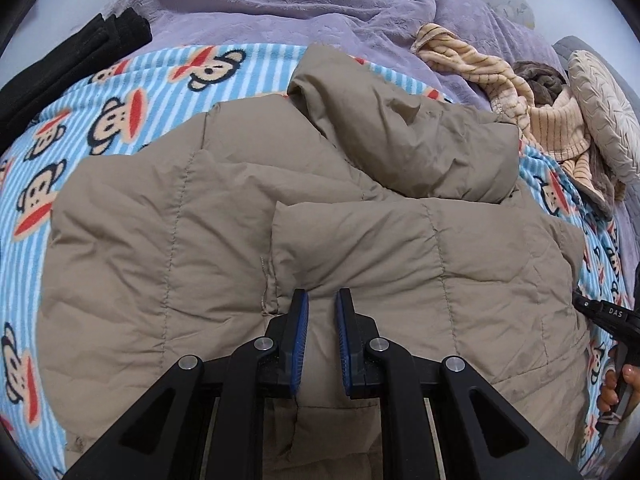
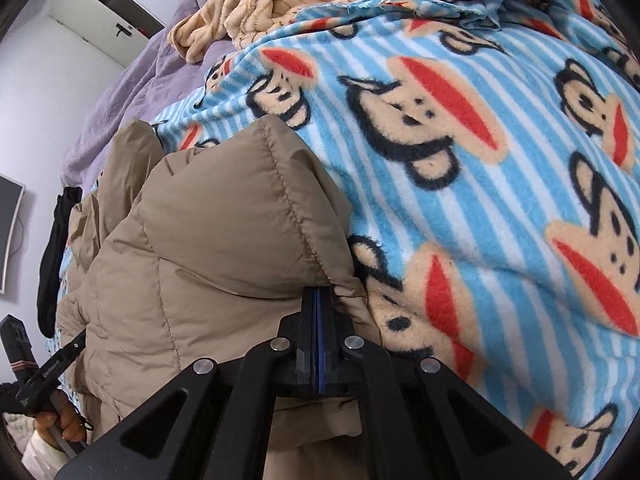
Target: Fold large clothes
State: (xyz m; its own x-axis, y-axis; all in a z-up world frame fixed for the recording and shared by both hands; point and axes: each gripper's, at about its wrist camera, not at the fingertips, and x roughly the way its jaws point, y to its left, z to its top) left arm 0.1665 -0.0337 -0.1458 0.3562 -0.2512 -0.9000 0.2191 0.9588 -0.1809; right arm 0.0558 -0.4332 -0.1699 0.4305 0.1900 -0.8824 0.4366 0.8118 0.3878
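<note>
A tan quilted puffer jacket (image 1: 248, 216) lies spread on a blue-striped monkey-print blanket (image 1: 120, 92), its hood (image 1: 404, 136) bunched at the far side. My left gripper (image 1: 322, 300) hovers over the jacket's near middle with its blue pads a little apart, holding nothing. In the right wrist view my right gripper (image 2: 318, 296) is shut on the seamed edge of the jacket (image 2: 224, 236), a fold bulging just ahead of the fingers. The blanket (image 2: 500, 184) fills the right of that view.
A black garment (image 1: 76, 64) lies at the far left on a purple bedspread (image 1: 260, 8). A beige striped fleece garment (image 1: 516, 92) and a cream cushion (image 1: 604, 108) lie at the far right. The right gripper's body (image 1: 612, 316) shows at the right edge.
</note>
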